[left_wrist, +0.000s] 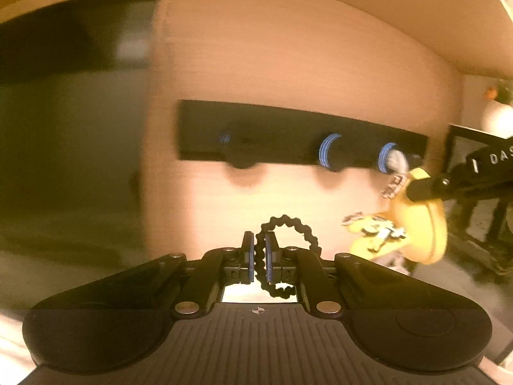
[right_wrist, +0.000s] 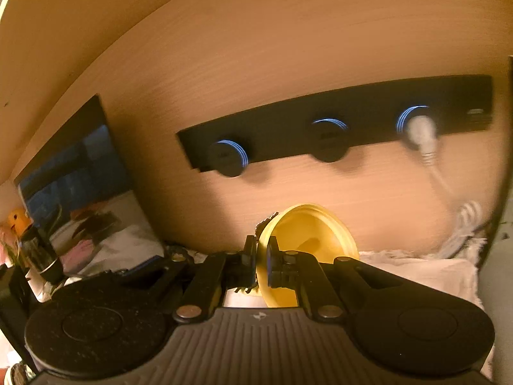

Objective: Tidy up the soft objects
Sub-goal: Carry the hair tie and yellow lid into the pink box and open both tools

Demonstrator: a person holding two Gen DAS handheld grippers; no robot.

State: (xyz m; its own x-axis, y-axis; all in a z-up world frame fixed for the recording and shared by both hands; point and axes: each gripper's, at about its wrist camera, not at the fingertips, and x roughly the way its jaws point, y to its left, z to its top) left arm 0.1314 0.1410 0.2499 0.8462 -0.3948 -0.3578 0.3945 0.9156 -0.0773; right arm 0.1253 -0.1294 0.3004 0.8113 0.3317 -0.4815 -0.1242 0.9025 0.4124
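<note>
Nearest the lens in the left wrist view, the left gripper [left_wrist: 259, 258] is pinching a black scalloped hair tie [left_wrist: 290, 226], whose loop is arching up and to the right of the blue pads at lower centre. Nearest the lens in the right wrist view, the right gripper [right_wrist: 263, 256] is pinching the rim of a yellow cap-like soft object [right_wrist: 309, 234], its open hollow facing the camera at lower centre. Behind both, a black hook rail [right_wrist: 336, 122] with three blue-ringed knobs is crossing a wooden panel [right_wrist: 256, 48]; a white cable [right_wrist: 426, 147] is hanging from the rightmost knob.

Risks, as judged: the hair tie is thin and elastic, so a slackening pinch could be letting it spring free; the yellow object is being held only by its edge and could be folding or sliding out if swung. Its dangling patterned trim could also be snagging on the cable or a knob if hanging is intended.

Differences between views: the left wrist view alone is showing the right gripper from the side at right of frame, with the yellow object drooping beneath it just below the rightmost knob, and a dark pane at upper left. The right wrist view alone is showing white fluffy fabric [right_wrist: 416, 266] at lower right and a leaning picture [right_wrist: 83, 186] at left.
</note>
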